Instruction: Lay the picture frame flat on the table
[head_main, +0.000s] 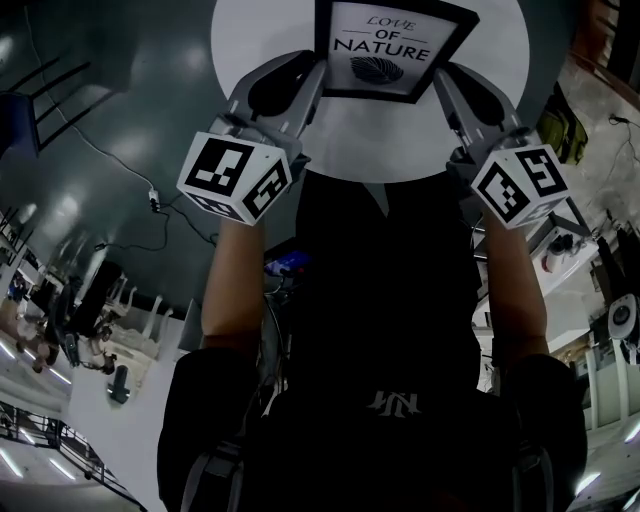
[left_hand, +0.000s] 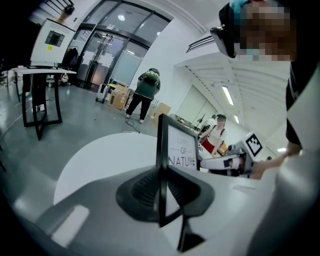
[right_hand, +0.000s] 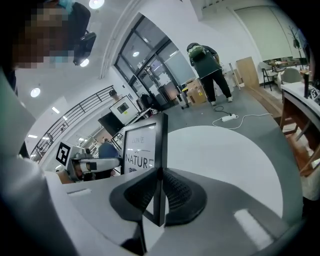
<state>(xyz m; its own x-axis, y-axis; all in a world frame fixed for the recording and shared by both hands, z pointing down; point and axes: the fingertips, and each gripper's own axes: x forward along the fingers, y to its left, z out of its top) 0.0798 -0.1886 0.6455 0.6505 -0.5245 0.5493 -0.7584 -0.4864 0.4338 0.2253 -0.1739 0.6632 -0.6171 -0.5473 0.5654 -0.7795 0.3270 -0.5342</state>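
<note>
Picture frame (head_main: 392, 45), both side edges clamped

- The round table (head_main: 250, 40) shows open white top behind the picture frame (head_main: 392, 45) and off to either side.
- The left gripper (head_main: 312, 80) and right gripper (head_main: 445, 85) occupy both its side edges.
</note>
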